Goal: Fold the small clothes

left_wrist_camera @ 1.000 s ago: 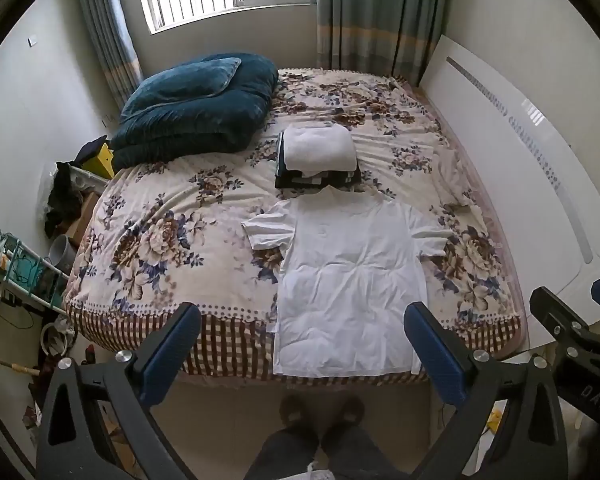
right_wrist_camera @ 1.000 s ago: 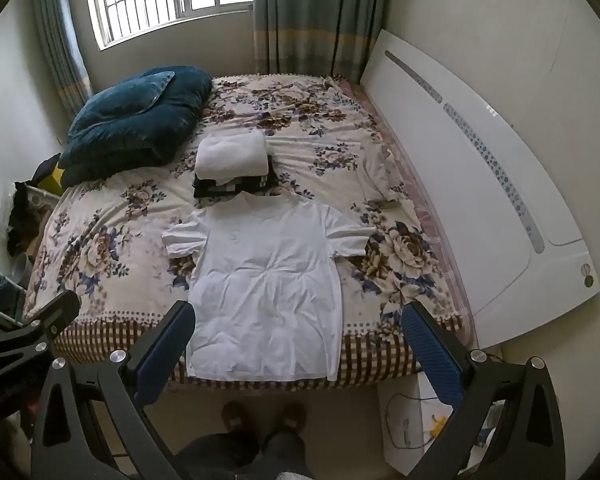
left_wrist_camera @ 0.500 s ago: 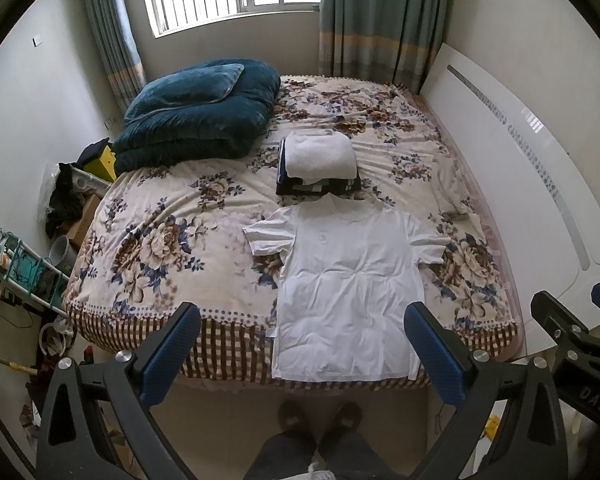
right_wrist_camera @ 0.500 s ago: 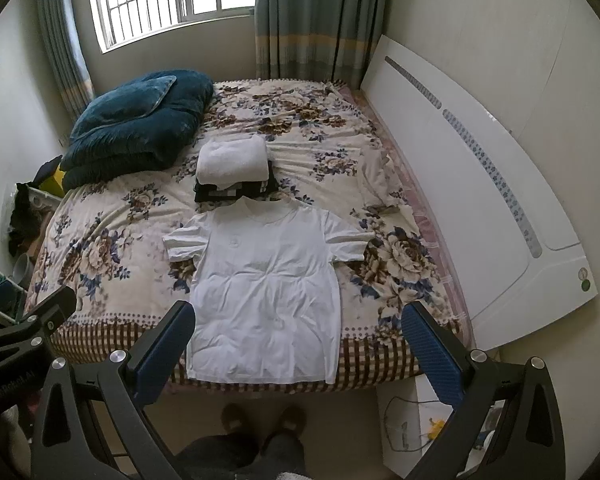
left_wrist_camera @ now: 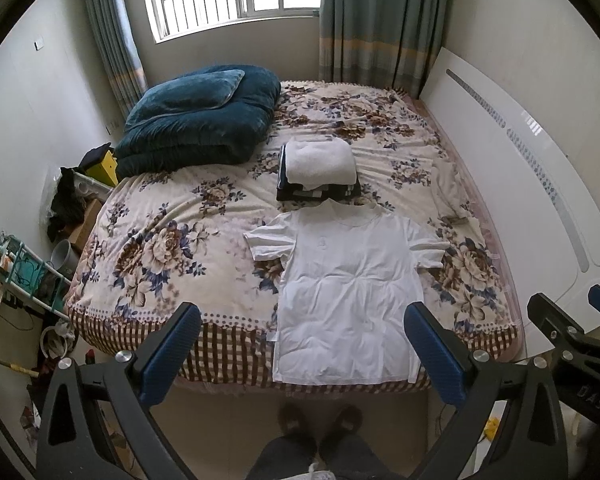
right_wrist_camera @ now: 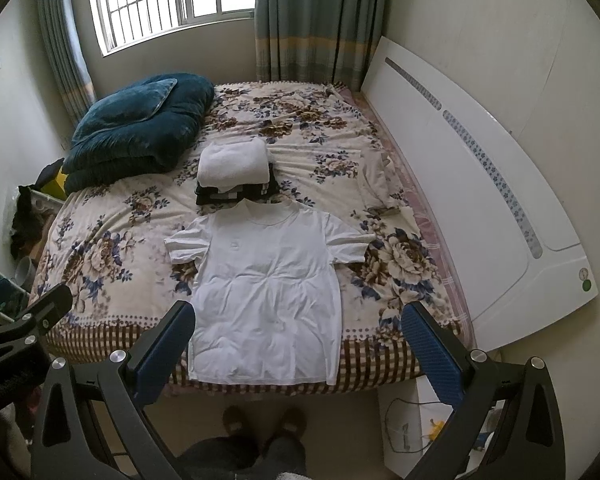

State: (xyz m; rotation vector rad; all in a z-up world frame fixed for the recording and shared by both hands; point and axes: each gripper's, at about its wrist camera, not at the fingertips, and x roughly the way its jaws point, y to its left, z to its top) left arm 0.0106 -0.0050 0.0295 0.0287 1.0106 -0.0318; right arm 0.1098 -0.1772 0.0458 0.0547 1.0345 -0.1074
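A white T-shirt (left_wrist_camera: 348,292) lies flat and face up on the bed (left_wrist_camera: 172,248), collar toward the far side and hem hanging over the near edge. Just behind the collar sits a stack of folded clothes (left_wrist_camera: 318,170), a white piece on top. The left tool (left_wrist_camera: 300,344) and the right tool (right_wrist_camera: 296,340) both hang high above the floor, jaws wide apart and holding nothing. I judge that folding of this shirt is not yet begun; the step in hand is the approach. The next move asks both tools to descend and pinch the cloth, probably at a sleeve and the hem on one side.
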